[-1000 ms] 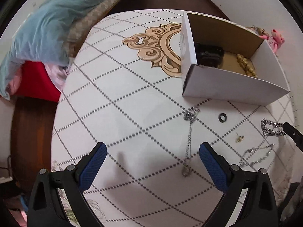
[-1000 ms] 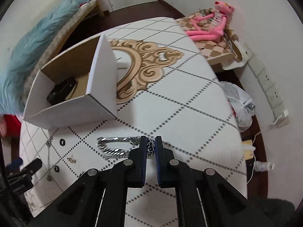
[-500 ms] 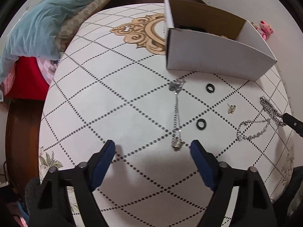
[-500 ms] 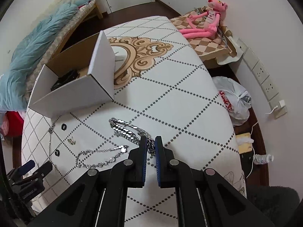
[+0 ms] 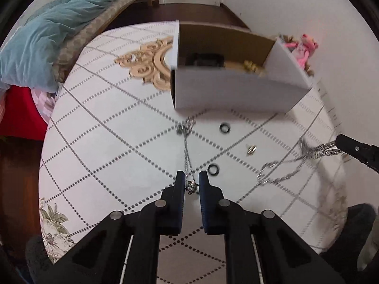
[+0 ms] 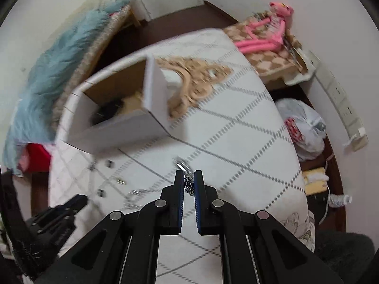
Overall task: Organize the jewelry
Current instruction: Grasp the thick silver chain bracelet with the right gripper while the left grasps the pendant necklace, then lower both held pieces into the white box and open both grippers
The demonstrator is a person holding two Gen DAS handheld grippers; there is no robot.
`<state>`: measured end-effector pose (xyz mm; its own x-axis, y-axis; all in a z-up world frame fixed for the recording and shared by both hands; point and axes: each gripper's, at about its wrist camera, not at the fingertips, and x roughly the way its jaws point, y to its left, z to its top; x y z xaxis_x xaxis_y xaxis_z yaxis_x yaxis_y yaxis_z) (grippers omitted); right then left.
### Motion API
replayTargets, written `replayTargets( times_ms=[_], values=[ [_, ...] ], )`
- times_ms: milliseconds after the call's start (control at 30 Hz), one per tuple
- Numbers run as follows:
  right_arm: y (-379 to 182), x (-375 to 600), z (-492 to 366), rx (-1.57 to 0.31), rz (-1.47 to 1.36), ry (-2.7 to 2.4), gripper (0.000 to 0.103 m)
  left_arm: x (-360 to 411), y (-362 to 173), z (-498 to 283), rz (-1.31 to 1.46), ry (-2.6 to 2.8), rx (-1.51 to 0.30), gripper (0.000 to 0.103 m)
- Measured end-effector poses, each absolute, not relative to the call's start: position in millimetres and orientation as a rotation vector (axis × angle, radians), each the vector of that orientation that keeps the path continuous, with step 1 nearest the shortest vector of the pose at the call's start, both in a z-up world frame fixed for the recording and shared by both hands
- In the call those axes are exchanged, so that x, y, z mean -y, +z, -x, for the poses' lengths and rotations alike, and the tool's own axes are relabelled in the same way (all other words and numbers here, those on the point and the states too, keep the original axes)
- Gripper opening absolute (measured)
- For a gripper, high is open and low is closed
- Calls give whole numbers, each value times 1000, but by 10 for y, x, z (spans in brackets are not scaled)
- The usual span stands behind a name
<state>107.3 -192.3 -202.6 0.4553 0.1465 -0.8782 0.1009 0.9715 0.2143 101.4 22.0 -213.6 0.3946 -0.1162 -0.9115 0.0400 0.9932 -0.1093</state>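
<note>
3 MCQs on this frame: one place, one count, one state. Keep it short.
1. Where is the pendant?
A. in the box
B. between the left tongs' pads
C. off the table

2. How many black rings lie loose on the table?
A. two
B. four
C. none

3. The right tongs are:
A. wide open
B. out of view
C. shut on the chain

Answers:
1 B, it sits between the left tongs.
2 A, one ring near the box, another by the pendant.
3 C, links show pinched between the pads.
</note>
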Motion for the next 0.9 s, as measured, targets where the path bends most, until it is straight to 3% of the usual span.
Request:
replayTargets(
  times_ms=[533, 900],
  values=[
    [-814, 1504, -1687, -964, -246, 254, 8, -338, -638, -1589, 141, -210, -913, 9],
    [-1308, 1249, -2538, -1171, -206, 275, 8, -236, -1060, -2274, 148, -236, -1048, 9]
  ],
)
